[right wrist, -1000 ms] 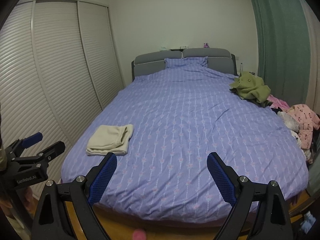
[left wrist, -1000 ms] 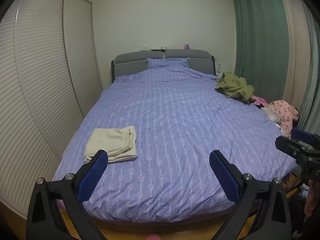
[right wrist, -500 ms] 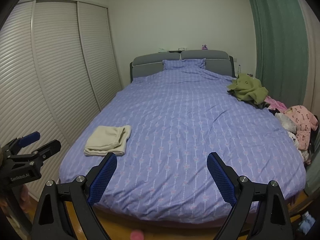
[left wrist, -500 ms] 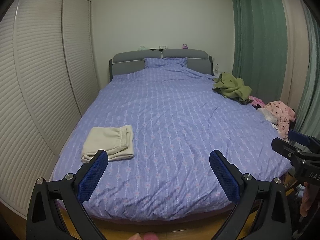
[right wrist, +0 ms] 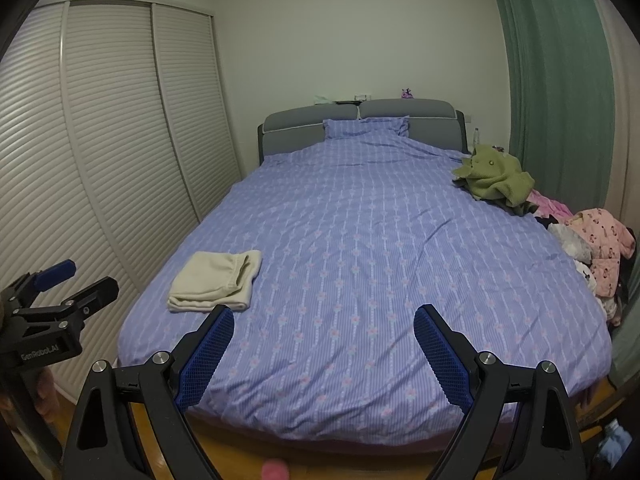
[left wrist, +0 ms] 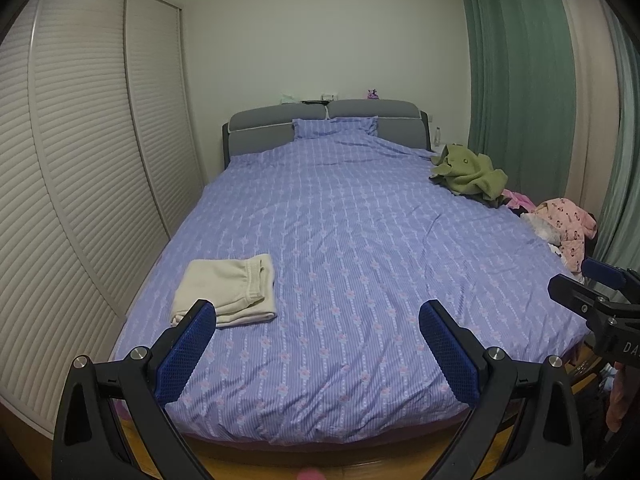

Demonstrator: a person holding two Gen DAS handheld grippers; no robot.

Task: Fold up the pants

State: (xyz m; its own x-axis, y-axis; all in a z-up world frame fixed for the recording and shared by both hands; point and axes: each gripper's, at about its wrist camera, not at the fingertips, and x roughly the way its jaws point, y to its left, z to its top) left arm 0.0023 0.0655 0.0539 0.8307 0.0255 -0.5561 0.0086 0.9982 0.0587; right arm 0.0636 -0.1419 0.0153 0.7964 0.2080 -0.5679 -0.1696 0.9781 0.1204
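Note:
Cream pants (left wrist: 228, 290) lie folded in a neat rectangle on the near left part of the purple bed cover (left wrist: 360, 264); they also show in the right wrist view (right wrist: 216, 280). My left gripper (left wrist: 318, 350) is open and empty, held off the foot of the bed, well short of the pants. My right gripper (right wrist: 324, 354) is open and empty, also off the foot of the bed. Each gripper appears at the edge of the other's view: the right one (left wrist: 600, 300) and the left one (right wrist: 60, 292).
A green garment (left wrist: 470, 174) and pink clothes (left wrist: 564, 228) are piled along the bed's right edge. White louvred wardrobe doors (left wrist: 80, 160) stand close on the left, green curtains (left wrist: 520, 80) on the right. A grey headboard (left wrist: 328, 124) is at the far end.
Both grippers have drawn back slightly from the bed, so more of the room shows. The folded pants have not moved. Both jaws stay open.

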